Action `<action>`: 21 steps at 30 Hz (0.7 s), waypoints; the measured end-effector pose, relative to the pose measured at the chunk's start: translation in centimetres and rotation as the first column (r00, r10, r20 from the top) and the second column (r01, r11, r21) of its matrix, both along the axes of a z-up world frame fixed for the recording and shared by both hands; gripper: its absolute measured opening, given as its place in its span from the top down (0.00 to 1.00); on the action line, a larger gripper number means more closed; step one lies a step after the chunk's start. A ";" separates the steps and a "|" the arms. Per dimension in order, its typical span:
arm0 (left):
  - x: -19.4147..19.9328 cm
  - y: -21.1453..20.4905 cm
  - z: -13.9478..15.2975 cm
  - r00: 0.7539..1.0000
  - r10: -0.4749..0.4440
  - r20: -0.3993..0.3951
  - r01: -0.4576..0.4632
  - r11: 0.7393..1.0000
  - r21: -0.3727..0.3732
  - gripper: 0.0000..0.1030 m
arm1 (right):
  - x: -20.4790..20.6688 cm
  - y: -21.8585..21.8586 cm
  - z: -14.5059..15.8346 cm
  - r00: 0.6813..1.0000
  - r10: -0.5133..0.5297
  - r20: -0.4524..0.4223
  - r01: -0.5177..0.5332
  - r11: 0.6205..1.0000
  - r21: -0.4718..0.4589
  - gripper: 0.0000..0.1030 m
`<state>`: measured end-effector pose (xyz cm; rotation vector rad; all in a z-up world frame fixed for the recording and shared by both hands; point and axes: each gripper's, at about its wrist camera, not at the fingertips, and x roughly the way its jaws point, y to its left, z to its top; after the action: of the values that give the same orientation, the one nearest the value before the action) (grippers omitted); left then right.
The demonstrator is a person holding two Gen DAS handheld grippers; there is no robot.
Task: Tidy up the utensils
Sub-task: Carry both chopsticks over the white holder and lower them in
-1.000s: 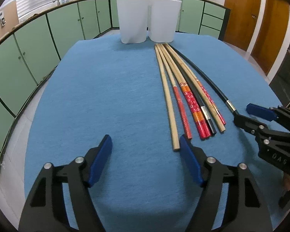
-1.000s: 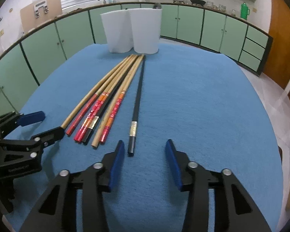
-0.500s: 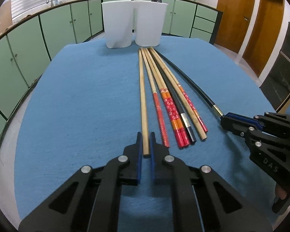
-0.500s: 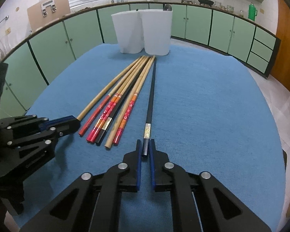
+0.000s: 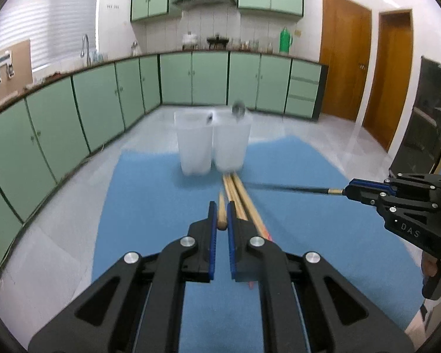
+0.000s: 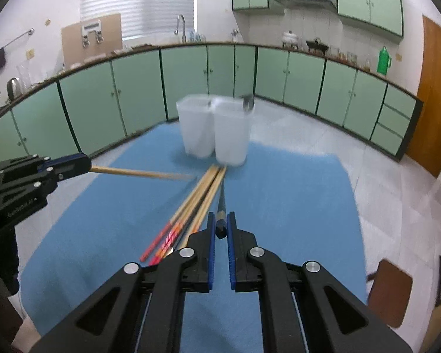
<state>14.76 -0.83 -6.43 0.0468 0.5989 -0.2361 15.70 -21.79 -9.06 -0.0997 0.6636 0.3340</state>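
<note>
Plainly legible, "DAS" is printed in white on the right tool (image 5: 348, 191), which is clamped on one slim black chopstick (image 5: 291, 187); the left tool (image 6: 86, 166) (image 5: 221, 220) is clamped on one plain wooden chopstick (image 6: 138, 173). Both sticks are raised off the blue table (image 6: 294, 206), where a bundle of chopsticks (image 6: 197, 203) lies before two white plastic containers (image 6: 217, 131)

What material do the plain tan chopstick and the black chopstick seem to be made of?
The plain tan chopstick: probably bare wood or bamboo, judging by its matte, pale brown surface. The black chopstick: dark and smooth with a gold band, possibly lacquered wood or plastic; motion blur leaves this open.
</note>
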 end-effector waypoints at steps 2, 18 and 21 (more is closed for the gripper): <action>0.3 0.1 1.6 1.000 -0.009 0.030 0.009 1.000 -0.007 0.94 | 0.6 -0.3 1.8 1.000 0.012 0.022 -0.013 1.000 0.016 0.93; 3.3 -0.2 9.2 0.984 -0.101 0.150 0.108 0.993 -0.042 0.95 | 5.7 -0.1 11.2 0.982 0.180 0.057 -0.182 0.983 0.029 0.94; 4.1 0.0 11.1 0.975 -0.102 0.195 0.113 0.993 -0.043 0.95 | 6.8 0.1 13.5 0.976 0.191 0.101 -0.196 0.980 0.041 0.94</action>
<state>18.82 -0.80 4.71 0.0495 0.3968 -0.3485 22.45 -21.70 4.48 -0.1318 0.5501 0.5305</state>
